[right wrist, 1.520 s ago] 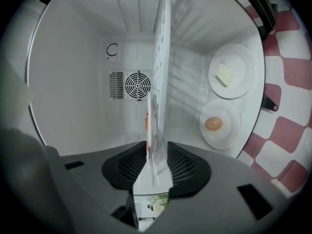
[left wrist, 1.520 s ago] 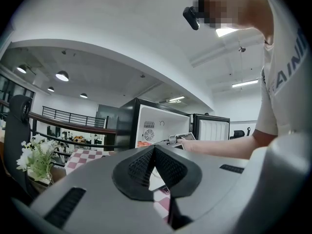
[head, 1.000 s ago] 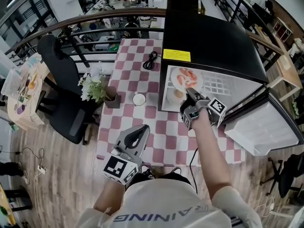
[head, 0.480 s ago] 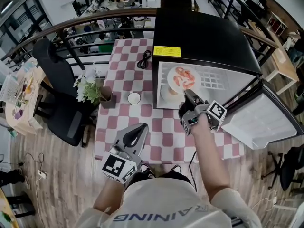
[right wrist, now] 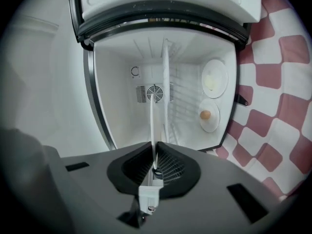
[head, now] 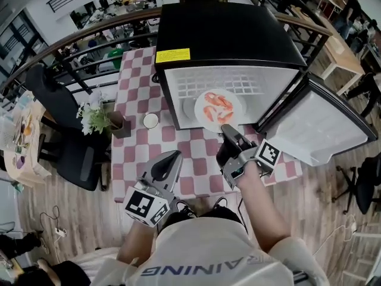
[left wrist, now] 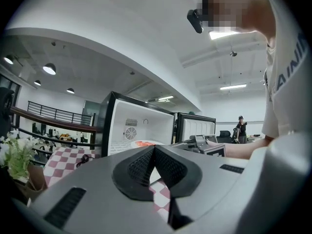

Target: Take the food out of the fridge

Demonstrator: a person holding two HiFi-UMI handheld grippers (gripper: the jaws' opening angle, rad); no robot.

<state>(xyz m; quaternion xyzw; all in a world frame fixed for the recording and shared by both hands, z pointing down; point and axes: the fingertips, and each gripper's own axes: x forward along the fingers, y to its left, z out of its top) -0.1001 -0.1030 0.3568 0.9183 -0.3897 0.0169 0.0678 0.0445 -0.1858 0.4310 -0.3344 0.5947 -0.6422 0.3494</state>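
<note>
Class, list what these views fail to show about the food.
Right gripper view: the plate in the right gripper shows edge-on, hiding its food.
Left gripper view: the left gripper covers all but a red sliver of it.
Right gripper view: the pale food and brown food in the fridge are too small to name.
Head view: neither shows.

The scene is lit brightly and evenly by ceiling lamps (left wrist: 48,68). Edges are bowed by fisheye distortion, and both gripper views are ringed in black.
</note>
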